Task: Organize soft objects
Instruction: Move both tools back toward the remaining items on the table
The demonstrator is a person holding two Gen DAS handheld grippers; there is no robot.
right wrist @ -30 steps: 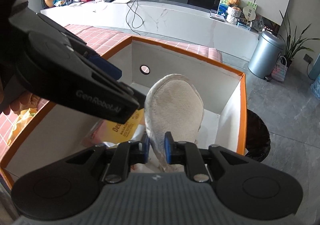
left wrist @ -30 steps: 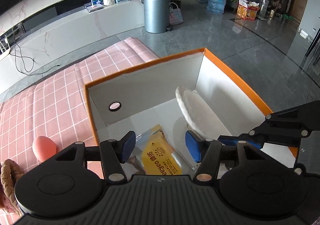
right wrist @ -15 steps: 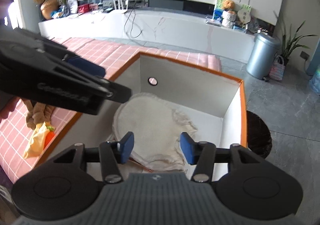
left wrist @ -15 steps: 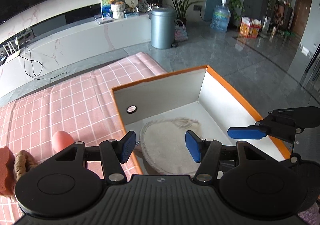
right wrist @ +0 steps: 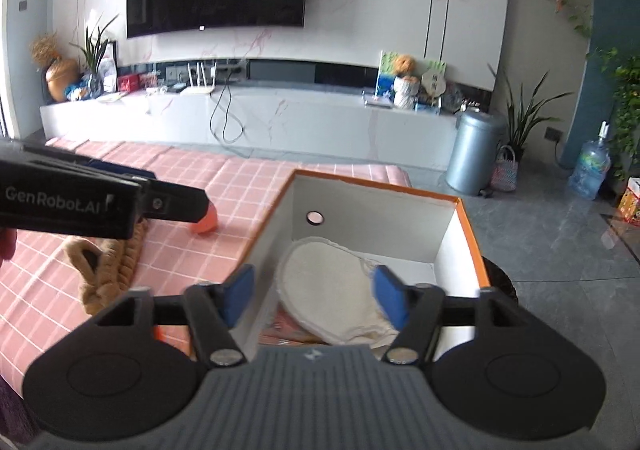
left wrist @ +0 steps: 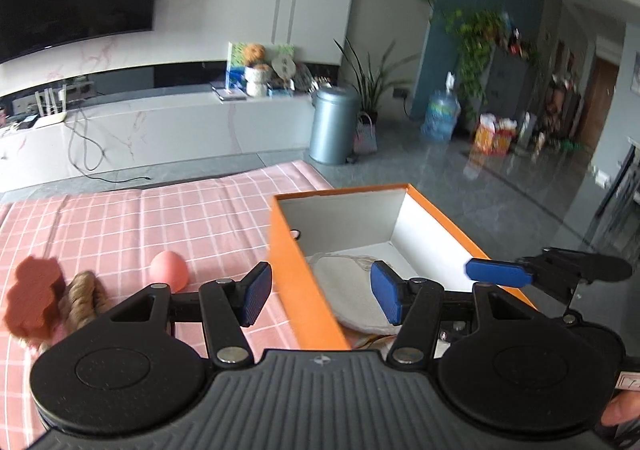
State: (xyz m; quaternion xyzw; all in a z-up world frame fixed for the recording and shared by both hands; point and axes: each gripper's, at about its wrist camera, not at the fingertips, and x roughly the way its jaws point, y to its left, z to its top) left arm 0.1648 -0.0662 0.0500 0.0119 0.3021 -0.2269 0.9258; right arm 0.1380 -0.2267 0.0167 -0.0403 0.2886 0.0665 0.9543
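Left gripper (left wrist: pixel 318 298): fingers spread, empty, above the orange box (left wrist: pixel 308 290) left wall.
Right gripper (right wrist: pixel 312 300): fingers spread, empty, over the box.
Cream bath mitt (right wrist: pixel 328 290): lying flat inside the box.
Pink ball (left wrist: pixel 169 270): left of the box.

The left gripper (left wrist: pixel 321 297) hangs with its blue-padded jaws spread wide, holding nothing. Beside it, the right gripper (right wrist: pixel 314 300) is likewise parted and empty, both angled forward and downward.

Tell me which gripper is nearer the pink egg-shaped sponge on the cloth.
Left. The left gripper hovers just right of the pink sponge, straddling the orange box's wall. The right gripper hangs over the box, farther away.
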